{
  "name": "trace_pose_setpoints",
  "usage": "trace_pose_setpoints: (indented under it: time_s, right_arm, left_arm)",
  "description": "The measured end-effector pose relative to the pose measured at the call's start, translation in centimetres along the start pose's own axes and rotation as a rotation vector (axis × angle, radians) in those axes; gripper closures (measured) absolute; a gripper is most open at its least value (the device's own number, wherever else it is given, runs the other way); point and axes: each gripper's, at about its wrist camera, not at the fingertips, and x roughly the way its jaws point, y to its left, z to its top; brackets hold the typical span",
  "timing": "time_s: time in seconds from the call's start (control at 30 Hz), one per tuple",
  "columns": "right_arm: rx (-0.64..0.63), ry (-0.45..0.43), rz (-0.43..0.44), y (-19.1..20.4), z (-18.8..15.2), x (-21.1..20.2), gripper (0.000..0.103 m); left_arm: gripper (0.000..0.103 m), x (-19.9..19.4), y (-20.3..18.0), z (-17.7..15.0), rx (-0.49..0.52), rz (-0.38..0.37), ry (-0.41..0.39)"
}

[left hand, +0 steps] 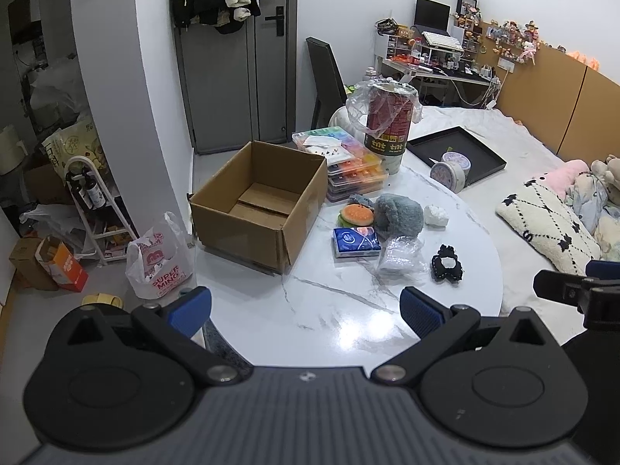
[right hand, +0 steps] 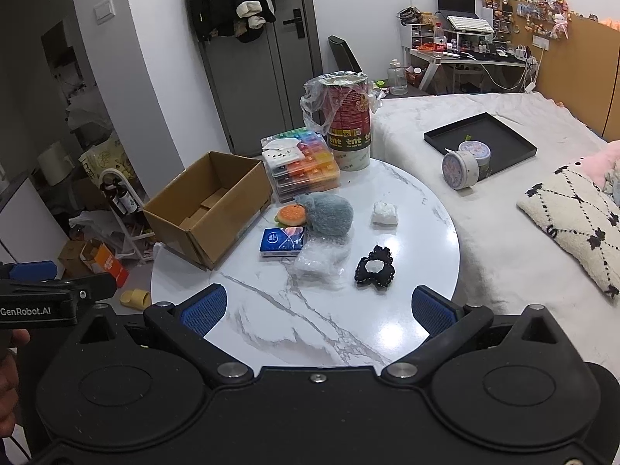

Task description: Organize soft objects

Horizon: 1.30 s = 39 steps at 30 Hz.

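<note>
Soft items lie in a cluster on a round white marble table [left hand: 341, 321] [right hand: 294, 325]: a grey fluffy plush [left hand: 399, 215] [right hand: 329, 213], an orange burger-shaped toy [left hand: 355, 215] [right hand: 291, 215], a blue tissue pack [left hand: 355, 242] [right hand: 283, 242], a clear plastic bag [left hand: 401, 259] [right hand: 317, 263], a black scrunchie [left hand: 447, 263] [right hand: 375, 268] and a small white wad [left hand: 436, 215] [right hand: 385, 213]. An open, empty cardboard box [left hand: 259, 201] [right hand: 209, 205] sits at the table's left. My left gripper [left hand: 306, 308] and right gripper [right hand: 319, 308] hover open over the near edge, holding nothing.
Stacked colourful organiser boxes [left hand: 352, 162] [right hand: 302, 166] and a tall red can wrapped in plastic [left hand: 387, 120] [right hand: 348, 116] stand behind the soft items. A bed with a black tray [right hand: 480, 139] and a patterned pillow [right hand: 577, 224] lies to the right. Bags and boxes clutter the floor at left.
</note>
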Motion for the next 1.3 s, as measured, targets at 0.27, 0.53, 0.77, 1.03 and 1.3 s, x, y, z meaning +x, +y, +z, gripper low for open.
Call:
trace_pose_setpoints:
  time_s: [0.27, 0.53, 0.77, 1.03, 1.3]
  right_arm:
    - [-0.001, -0.002, -0.005, 0.16, -0.09, 0.11, 0.0]
    - [-0.003, -0.002, -0.009, 0.23, -0.12, 0.27, 0.0]
    - [-0.006, -0.003, -0.013, 0.24, -0.23, 0.3, 0.0]
    - [-0.004, 0.001, -0.01, 0.27, -0.23, 0.17, 0.0]
    - [0.003, 0.006, 0.002, 0.23, -0.28, 0.17, 0.0]
  left_arm:
    - [0.0, 0.02, -0.09, -0.06, 0.001, 0.001, -0.007]
    - [0.0, -0.06, -0.3, -0.1, 0.001, 0.007, -0.008]
    - [0.0, -0.13, -0.2, -0.05, 0.0, 0.006, -0.007]
    - [0.0, -0.34, -0.14, -0.1, 0.0, 0.0, -0.009]
    - [0.0, -0.4, -0.21, -0.15, -0.002, 0.001, -0.01]
